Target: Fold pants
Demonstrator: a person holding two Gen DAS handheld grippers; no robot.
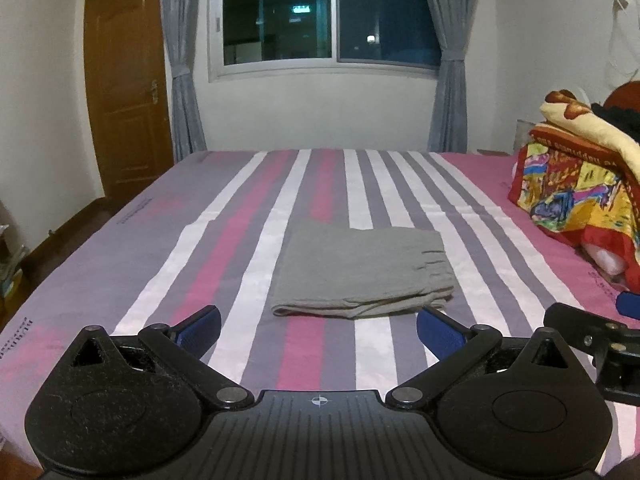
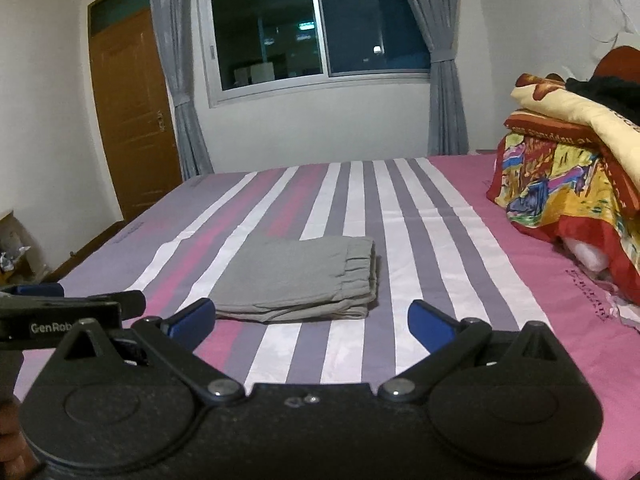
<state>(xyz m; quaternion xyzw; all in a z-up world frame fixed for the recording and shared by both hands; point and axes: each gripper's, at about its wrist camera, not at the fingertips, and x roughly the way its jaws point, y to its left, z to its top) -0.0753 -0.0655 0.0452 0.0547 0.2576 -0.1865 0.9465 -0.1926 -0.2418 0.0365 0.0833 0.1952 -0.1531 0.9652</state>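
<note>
Pants (image 1: 362, 270), grey and already folded into a compact rectangle, lie flat on the striped bed (image 1: 120, 248), nearer its front edge than its far edge and roughly midway between the left and right sides. Nearest of all, the left gripper (image 1: 319, 326) hovers above the front edge with its blue fingers spread wide and nothing between them; the right gripper (image 2: 310, 320) does the same just beside it, also wide open and empty. Neither touches the cloth. By my judgement the folding itself looks finished, with several layers stacked and the elastic waistband on the right end. If anything remains, it would call for a light press to flatten the edges, or simply drawing both tools back. Count: one pair of pants, two grippers. Farther off, one pile of colourful bedding (image 2: 560, 184) sits by the right edge. Beyond the bed stand one window (image 1: 328, 16), two curtains and one door (image 1: 128, 80).
</note>
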